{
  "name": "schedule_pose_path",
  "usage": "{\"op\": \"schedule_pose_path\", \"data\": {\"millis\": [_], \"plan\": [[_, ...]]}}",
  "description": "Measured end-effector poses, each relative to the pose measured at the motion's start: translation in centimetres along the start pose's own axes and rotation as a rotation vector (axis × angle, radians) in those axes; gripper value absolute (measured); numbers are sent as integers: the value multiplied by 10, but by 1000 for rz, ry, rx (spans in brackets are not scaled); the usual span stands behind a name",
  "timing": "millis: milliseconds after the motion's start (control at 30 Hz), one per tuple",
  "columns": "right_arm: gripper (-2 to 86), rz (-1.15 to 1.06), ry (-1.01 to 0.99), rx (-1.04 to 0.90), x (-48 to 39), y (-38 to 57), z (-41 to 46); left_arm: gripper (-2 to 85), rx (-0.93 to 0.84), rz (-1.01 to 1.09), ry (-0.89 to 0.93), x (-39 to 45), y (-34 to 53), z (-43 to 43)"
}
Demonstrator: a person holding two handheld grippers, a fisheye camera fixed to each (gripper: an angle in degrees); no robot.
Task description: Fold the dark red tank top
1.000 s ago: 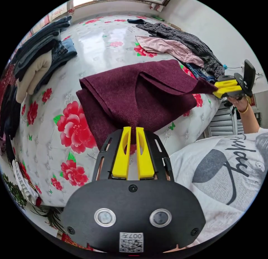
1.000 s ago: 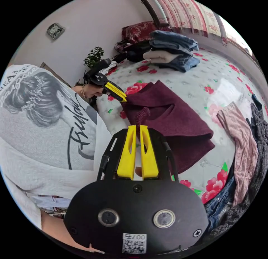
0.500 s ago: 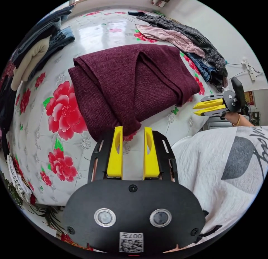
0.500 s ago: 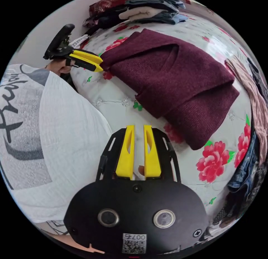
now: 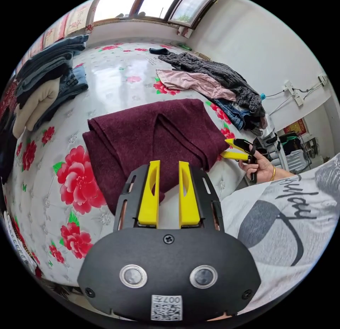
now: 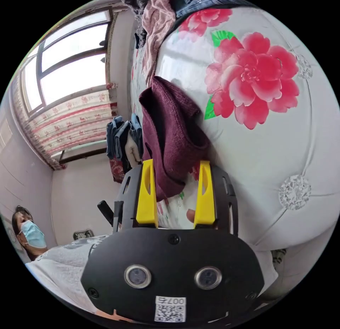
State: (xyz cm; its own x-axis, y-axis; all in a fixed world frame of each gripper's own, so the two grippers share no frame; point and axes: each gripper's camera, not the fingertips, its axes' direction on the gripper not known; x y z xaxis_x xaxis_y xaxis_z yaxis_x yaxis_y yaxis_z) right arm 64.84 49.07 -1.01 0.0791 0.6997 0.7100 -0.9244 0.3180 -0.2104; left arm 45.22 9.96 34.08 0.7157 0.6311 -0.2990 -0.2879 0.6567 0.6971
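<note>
Lying folded on the floral bed point(image 5: 117, 74), the dark red tank top point(image 5: 148, 134) sits between neither gaping left gripper point(image 5: 168, 166) nor right gripper point(image 6: 175, 166)

We see the tank top point(image 5: 152, 134) as matt, coarse knit cloth, lying on the bed cover point(image 5: 117, 70), glossy, quilted and floral.

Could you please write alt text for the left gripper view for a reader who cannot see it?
A folded dark red tank top lies on a bed with a flowered cover, with the open left gripper just in front of it. The open right gripper reaches its far corner; more clothes lie beyond.
</note>
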Motion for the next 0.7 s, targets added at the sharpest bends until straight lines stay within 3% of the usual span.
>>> {"op": "schedule_pose_path", "data": {"millis": [133,267,333,433,600,700], "plan": [[95,31,27,15,0,-24,-2,84,-83,55,49,17,-25,44],[72,58,42,3,5,-41,-13,73,-53,149,104,37,-26,47],[61,77,15,9,12,-44,-19,69,-142,240,121,54,-26,65],[49,116,-84,29,22,-49,-28,41,-290,242,-73,60,-17,88],[36,69,-35,11,16,-56,-34,-7,-65,221,-154,30,25,15],[30,73,-27,3,19,-60,-35,-8,56,113,28,-4,40,-11]]}}
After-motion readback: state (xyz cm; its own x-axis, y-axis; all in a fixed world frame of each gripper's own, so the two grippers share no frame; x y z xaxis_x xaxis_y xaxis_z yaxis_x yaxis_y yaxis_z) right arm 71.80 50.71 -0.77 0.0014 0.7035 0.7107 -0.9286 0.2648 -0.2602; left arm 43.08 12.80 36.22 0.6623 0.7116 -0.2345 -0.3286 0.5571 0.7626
